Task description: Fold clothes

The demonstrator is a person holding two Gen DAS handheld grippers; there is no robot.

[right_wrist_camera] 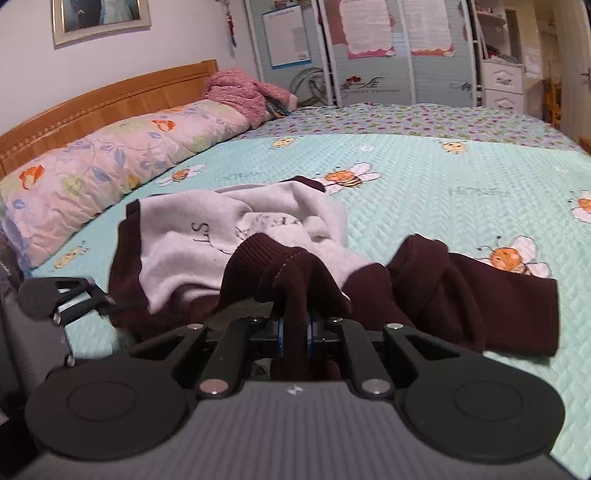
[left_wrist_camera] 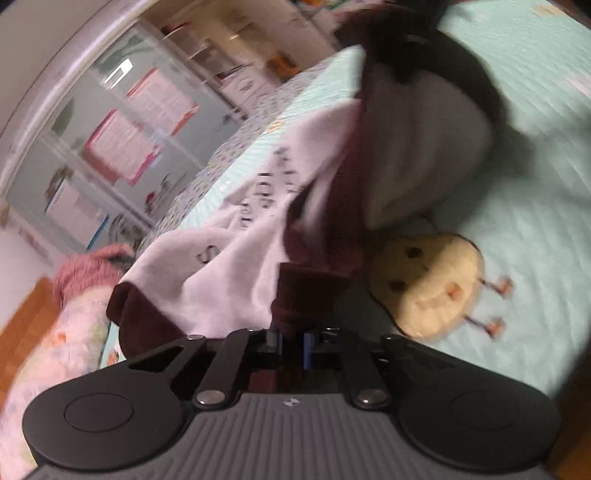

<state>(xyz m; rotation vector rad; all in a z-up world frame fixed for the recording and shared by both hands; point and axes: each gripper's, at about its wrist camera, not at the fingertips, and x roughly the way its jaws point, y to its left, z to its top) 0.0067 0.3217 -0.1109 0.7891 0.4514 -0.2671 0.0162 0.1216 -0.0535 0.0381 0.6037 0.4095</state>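
Maroon ribbed cloth fills both grippers. From the right wrist view, the right gripper (right_wrist_camera: 294, 334) is clamped on a maroon fold of the sweatshirt (right_wrist_camera: 207, 251), a pale grey garment with maroon trim and dark lettering that lies crumpled on the mint quilted bedspread (right_wrist_camera: 424, 192). One maroon sleeve (right_wrist_camera: 480, 295) trails to the right across a printed bee. This view alone shows the wooden headboard (right_wrist_camera: 110, 99), the floral pillow (right_wrist_camera: 103, 166) below it, a pink fluffy garment (right_wrist_camera: 240, 92) at the pillow's far end, a framed picture (right_wrist_camera: 99, 18) on the wall, and part of the left gripper's black body at the left edge, beside the sweatshirt.

The left wrist view is tilted and blurred. The left gripper (left_wrist_camera: 291, 338) has its jaws drawn together on a maroon ribbed edge of the same sweatshirt, which rises up and away from it, grey body to the left and a maroon band running up the middle. Only this view shows the cream-coloured patch with dark spots (left_wrist_camera: 428, 284) on the bedspread just right of the cloth; what it is cannot be told through the blur. Wardrobe doors (left_wrist_camera: 122, 147) with pink posters show in both views.
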